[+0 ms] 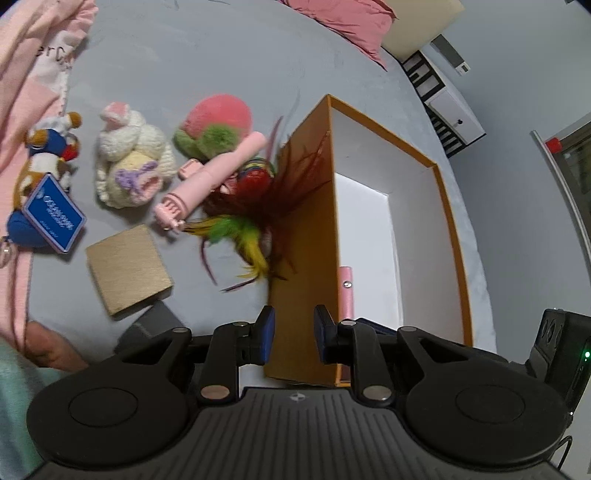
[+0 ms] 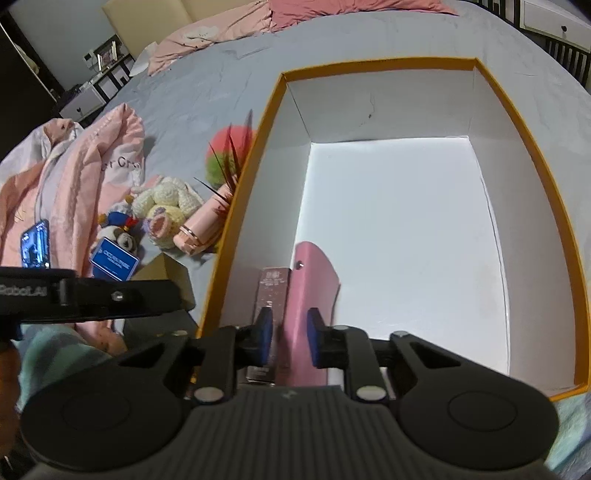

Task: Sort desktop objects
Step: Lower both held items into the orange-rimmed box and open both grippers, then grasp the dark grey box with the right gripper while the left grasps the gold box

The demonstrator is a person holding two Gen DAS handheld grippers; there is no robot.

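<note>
Left claw released, straddling the orange box wall | right claw released above pink case inside box, beside silvery packet | feather toy, pink fan, crochet bunny on bed beside box.

grey bedspread, pink pillows, white nightstand

We see an orange box with white inside, open, ahead of the right gripper. A pink case and a dark slim box lie flat inside, just ahead of its fingers. Left of the box lie a feather toy, pink tube and knitted dolls.
</note>
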